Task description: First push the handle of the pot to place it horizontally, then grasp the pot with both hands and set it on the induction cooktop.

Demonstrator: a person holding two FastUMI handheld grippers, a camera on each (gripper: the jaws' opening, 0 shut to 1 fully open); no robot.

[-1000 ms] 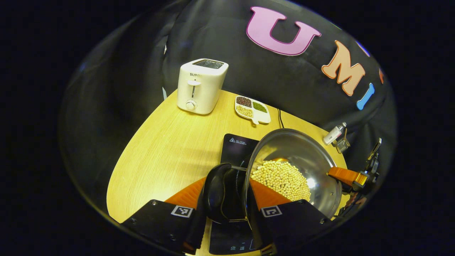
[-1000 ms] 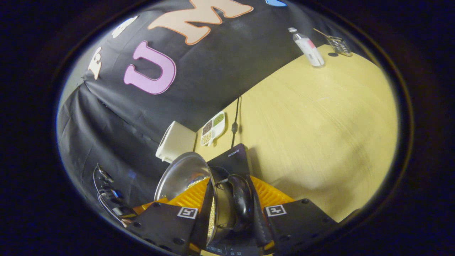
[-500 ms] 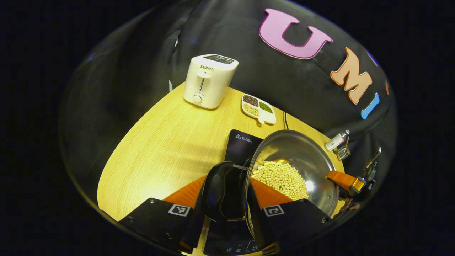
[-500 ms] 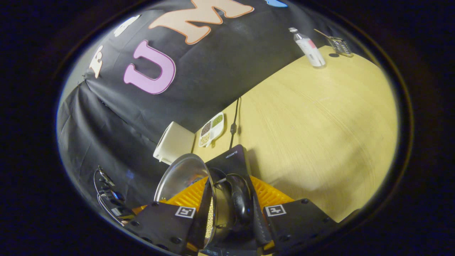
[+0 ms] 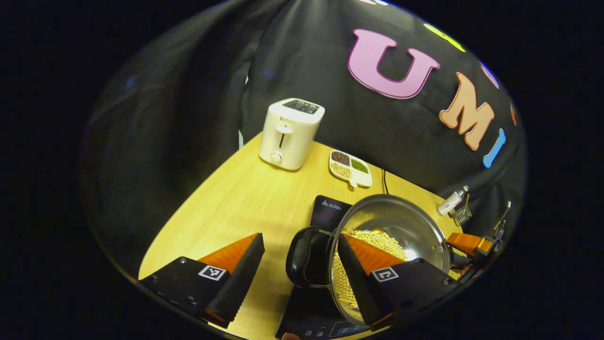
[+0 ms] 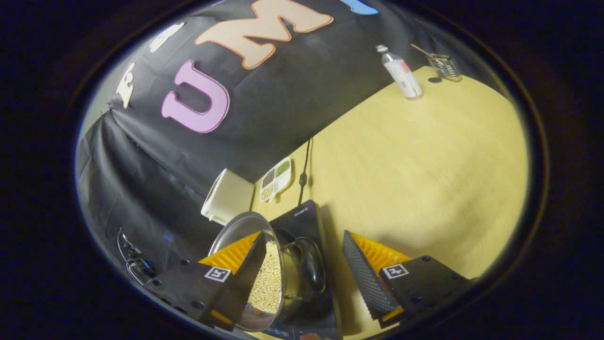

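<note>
Left gripper view first: I see my left gripper (image 5: 296,264) spread wide and released, one finger out over the bare desk (image 5: 226,208) and the other reaching inside the rim of the pot (image 5: 401,226). Between them sits the pot's black side handle (image 5: 304,257), and neither finger presses on it. The steel pot holds pale beans (image 5: 377,238) and sits on the black induction cooktop (image 5: 328,215), whose corner shows behind it and whose control strip shows at the bottom edge. Beyond the pot's far rim I can make out the orange finger of the other gripper (image 5: 467,243). Farther back on the desk stand a white toaster (image 5: 290,132), a divided dish of grains (image 5: 350,167), a small bottle (image 5: 450,202) and a wire rack (image 5: 462,215).

Right gripper view: my right gripper (image 6: 302,271) is likewise released, fingers well apart. One finger lies over the pot (image 6: 245,236) and its beans (image 6: 264,283), the other is over the desk (image 6: 424,156). The other black handle (image 6: 309,271) stands free in the gap. The cooktop (image 6: 302,217) lies under the pot, its cable (image 6: 304,165) running to the wall.
</note>
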